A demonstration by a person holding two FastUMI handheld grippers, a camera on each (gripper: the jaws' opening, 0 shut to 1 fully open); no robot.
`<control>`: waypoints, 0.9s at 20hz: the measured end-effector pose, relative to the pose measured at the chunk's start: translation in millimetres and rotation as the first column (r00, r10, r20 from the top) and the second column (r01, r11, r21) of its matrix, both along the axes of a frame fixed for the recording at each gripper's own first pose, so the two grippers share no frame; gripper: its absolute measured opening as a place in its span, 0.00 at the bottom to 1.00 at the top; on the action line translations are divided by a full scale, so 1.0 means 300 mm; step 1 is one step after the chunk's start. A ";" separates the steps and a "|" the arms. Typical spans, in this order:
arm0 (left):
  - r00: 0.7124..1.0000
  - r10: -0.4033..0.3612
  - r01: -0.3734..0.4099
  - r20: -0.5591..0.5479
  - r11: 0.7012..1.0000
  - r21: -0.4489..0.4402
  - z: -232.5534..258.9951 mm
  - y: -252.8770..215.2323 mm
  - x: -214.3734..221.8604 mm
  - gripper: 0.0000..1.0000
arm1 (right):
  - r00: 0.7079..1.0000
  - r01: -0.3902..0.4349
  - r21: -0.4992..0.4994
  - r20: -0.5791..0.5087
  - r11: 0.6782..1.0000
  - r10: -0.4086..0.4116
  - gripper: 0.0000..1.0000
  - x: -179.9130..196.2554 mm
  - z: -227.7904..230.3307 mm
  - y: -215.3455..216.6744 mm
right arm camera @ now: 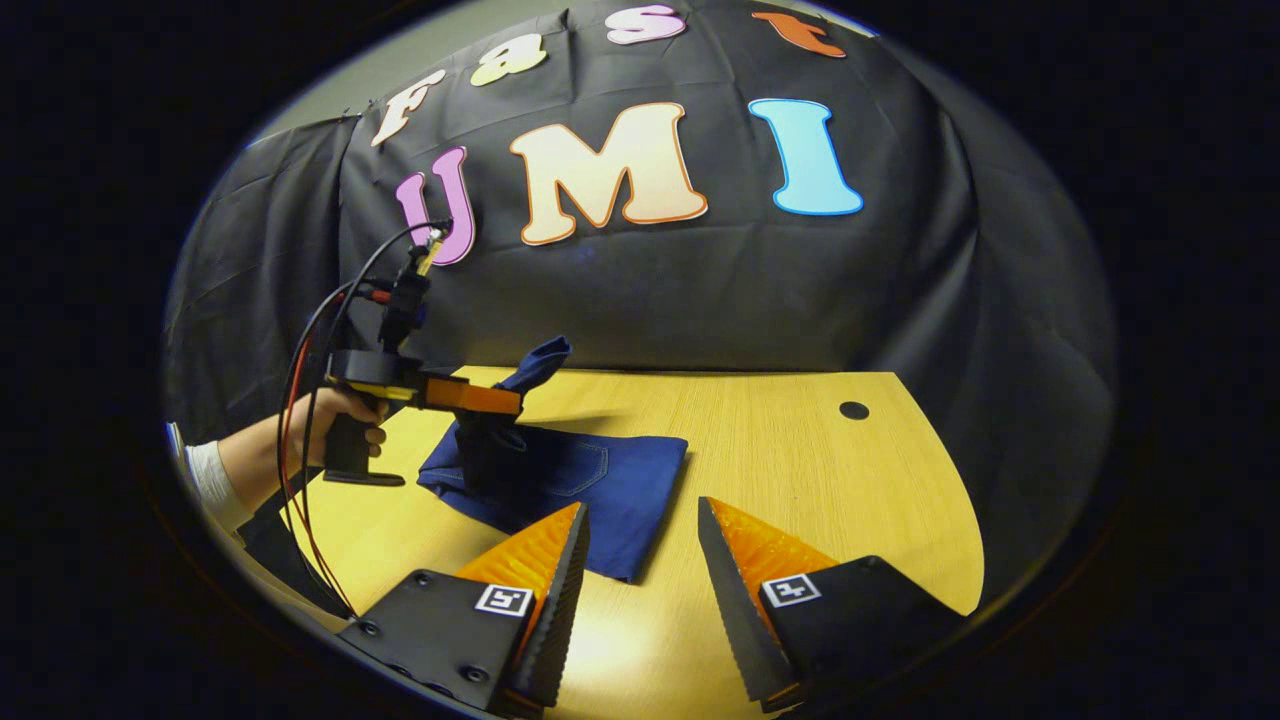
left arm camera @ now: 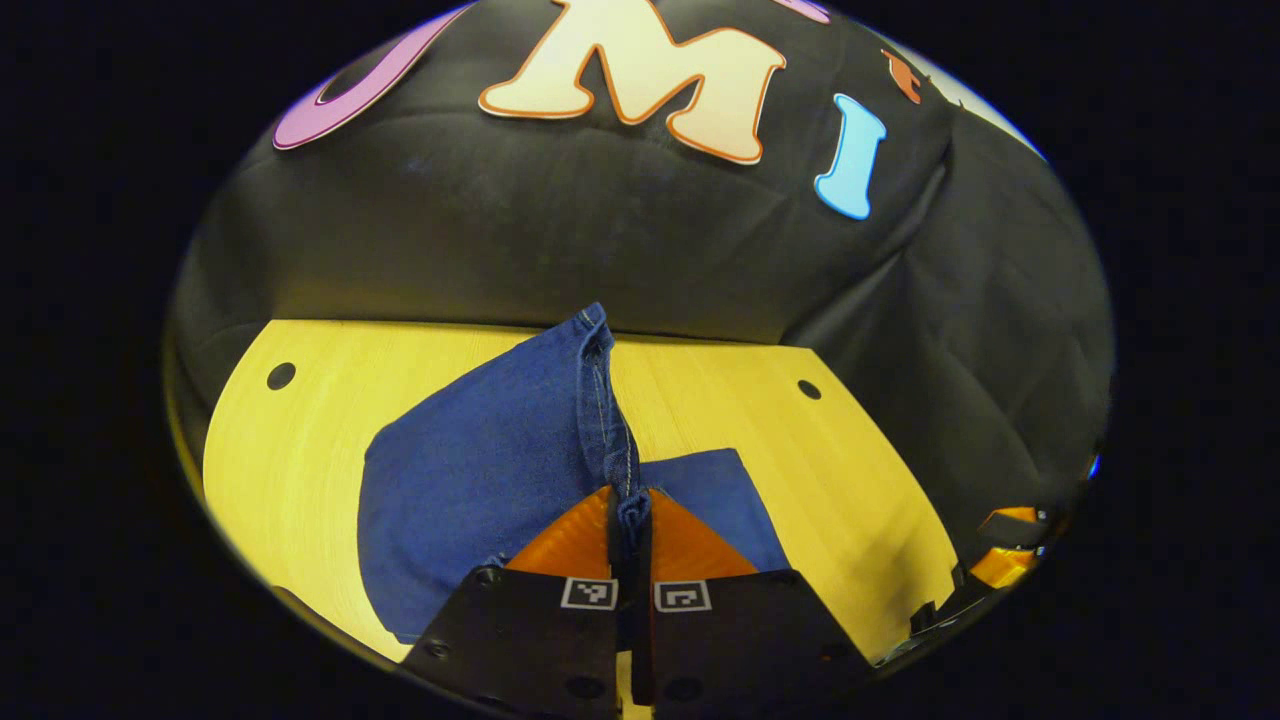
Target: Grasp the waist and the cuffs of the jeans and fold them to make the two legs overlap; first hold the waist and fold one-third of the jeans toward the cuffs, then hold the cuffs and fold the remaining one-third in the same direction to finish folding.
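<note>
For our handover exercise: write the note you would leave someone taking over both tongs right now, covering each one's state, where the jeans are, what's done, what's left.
Left tongs: shut on a jeans hem, lifted above the table.
Right tongs: open, holding nothing, low over the table near the jeans' front edge.
Jeans: already folded into a compact stack mid-table; back pocket faces up.
Done: legs overlapped, apparently one fold made.
Left: lay the lifted end over the stack, release, flatten.

A: What's around my work area besides the job?
B: Wooden tabletop (right arm camera: 800, 450), light yellow grain, lower half of both views. Round hole (right arm camera: 854, 410) right of centre in my right gripper view; two holes (left arm camera: 281, 376) in my left gripper view, upper left and upper right of the board. Black cloth wall (right arm camera: 700, 290) behind, creased, filling the upper half.
</note>
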State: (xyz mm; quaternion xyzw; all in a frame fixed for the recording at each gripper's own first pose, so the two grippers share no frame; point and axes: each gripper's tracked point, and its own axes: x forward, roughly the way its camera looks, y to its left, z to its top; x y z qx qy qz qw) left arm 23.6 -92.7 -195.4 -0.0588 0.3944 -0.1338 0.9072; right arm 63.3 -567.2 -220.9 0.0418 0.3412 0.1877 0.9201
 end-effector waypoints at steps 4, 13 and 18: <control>0.999 -0.045 0.047 0.021 0.991 -0.125 0.012 -0.190 -0.091 0.22 | 0.999 -0.043 0.008 0.021 0.999 0.043 0.68 0.014 0.021 -0.005; 0.859 0.084 -0.074 0.504 0.996 -0.039 0.517 -0.195 -0.217 0.95 | 0.937 -0.099 0.141 0.346 0.985 0.045 0.99 0.108 0.374 0.116; 0.744 0.142 -0.204 0.654 0.979 0.021 0.783 -0.053 -0.333 0.95 | 0.881 -0.083 0.210 0.472 0.974 -0.027 0.99 0.118 0.590 0.127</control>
